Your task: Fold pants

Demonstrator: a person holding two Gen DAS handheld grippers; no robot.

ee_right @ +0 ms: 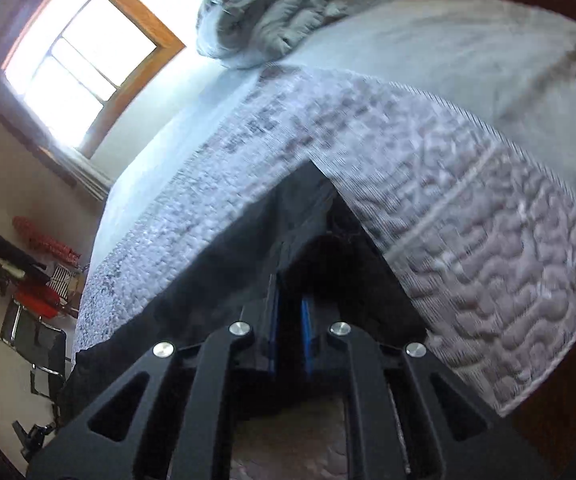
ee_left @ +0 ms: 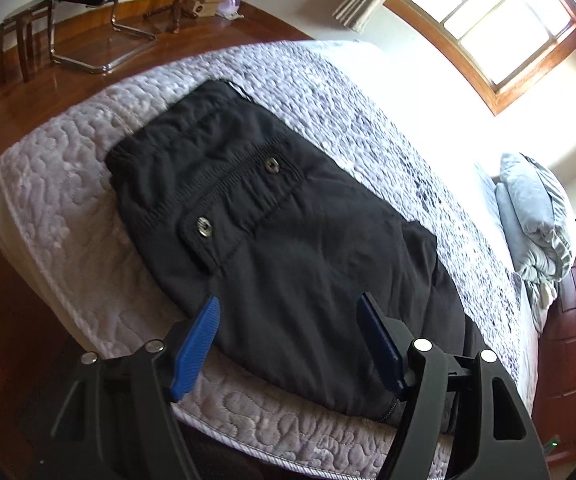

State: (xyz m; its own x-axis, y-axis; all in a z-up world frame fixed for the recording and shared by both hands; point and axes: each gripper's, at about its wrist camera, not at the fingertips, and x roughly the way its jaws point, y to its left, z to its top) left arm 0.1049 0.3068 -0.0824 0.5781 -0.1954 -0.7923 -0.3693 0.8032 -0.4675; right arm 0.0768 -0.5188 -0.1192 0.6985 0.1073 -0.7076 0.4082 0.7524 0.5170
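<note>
Right gripper [ee_right: 288, 312], jaws pinching black pants [ee_left: 288, 240] at the mattress [ee_left: 68, 208] near edge, may drag the fold askew while left gripper [ee_left: 288, 340] hovers spread.

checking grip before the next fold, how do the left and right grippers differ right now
The left gripper has its fingers spread wide; the right gripper has them nearly together. The left one holds nothing and is over the black pants, while the right one is clamped on a dark fold of the pants. The left one's view is sharp; the right one's is blurred. Both have blue pads on black frames and are at the quilted bed.
</note>
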